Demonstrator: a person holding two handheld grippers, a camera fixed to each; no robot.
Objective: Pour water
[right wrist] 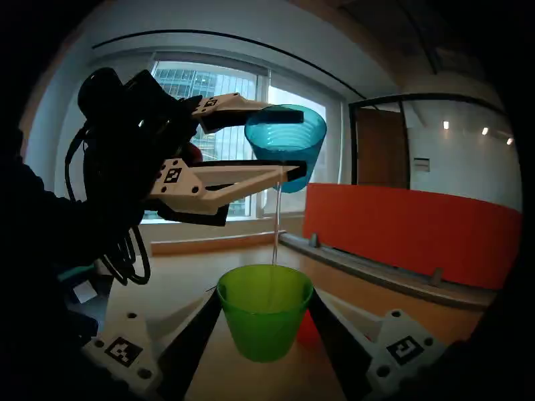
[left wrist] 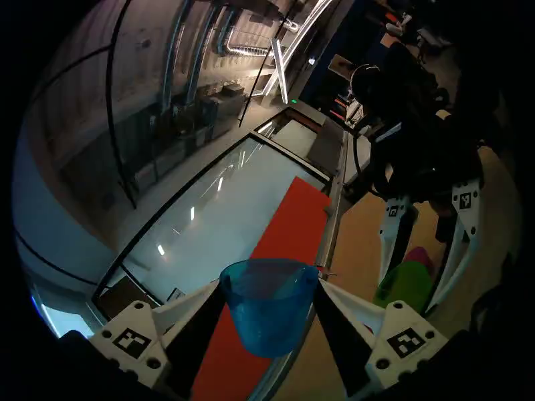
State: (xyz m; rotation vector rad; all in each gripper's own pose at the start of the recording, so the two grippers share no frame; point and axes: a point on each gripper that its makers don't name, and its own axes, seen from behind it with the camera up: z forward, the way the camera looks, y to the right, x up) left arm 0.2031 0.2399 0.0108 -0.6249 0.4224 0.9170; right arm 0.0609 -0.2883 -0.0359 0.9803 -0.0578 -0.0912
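Right gripper view: fingers [right wrist: 190,331] half-closed, both snug against green cup [right wrist: 265,321]

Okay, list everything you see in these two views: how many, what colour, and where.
blue cup: one, translucent blue, held above the green cup
water stream: one, clear and thin, running from the blue cup down into the green cup
green cup: one, translucent green, upright, over the table
table: one, light wood, below both cups
orange partition: one, orange, standing along the table's edge
windows: several panes, bright, on the wall behind the blue cup
red thing: one, just behind the green cup, too hidden to name
left gripper: one, white, shut on the blue cup
right gripper: one, white, shut on the green cup
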